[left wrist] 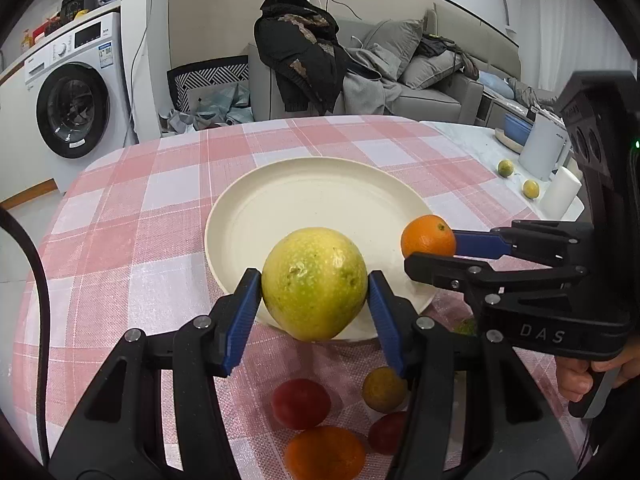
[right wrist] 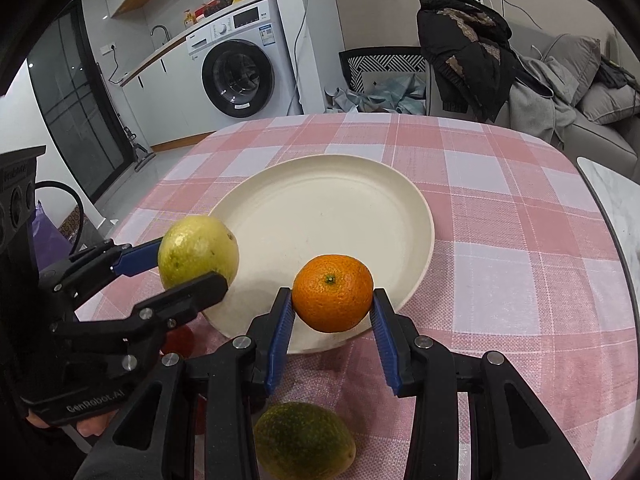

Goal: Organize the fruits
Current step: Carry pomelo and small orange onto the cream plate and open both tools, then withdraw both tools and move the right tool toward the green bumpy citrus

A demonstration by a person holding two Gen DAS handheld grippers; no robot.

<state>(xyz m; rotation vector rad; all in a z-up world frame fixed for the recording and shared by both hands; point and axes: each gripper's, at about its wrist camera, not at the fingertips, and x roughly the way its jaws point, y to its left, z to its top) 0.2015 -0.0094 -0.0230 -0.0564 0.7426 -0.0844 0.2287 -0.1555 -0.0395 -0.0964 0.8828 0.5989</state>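
The left gripper (left wrist: 315, 292) grasps a yellow-green fruit (left wrist: 314, 283) over the plate's (left wrist: 316, 184) near rim; the right gripper (right wrist: 332, 312) clenches an orange (right wrist: 332, 293) beside it.

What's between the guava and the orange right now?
Only bare plate. In the right wrist view, the guava in the left tool and the orange in the right tool hang over its near rim, apart.
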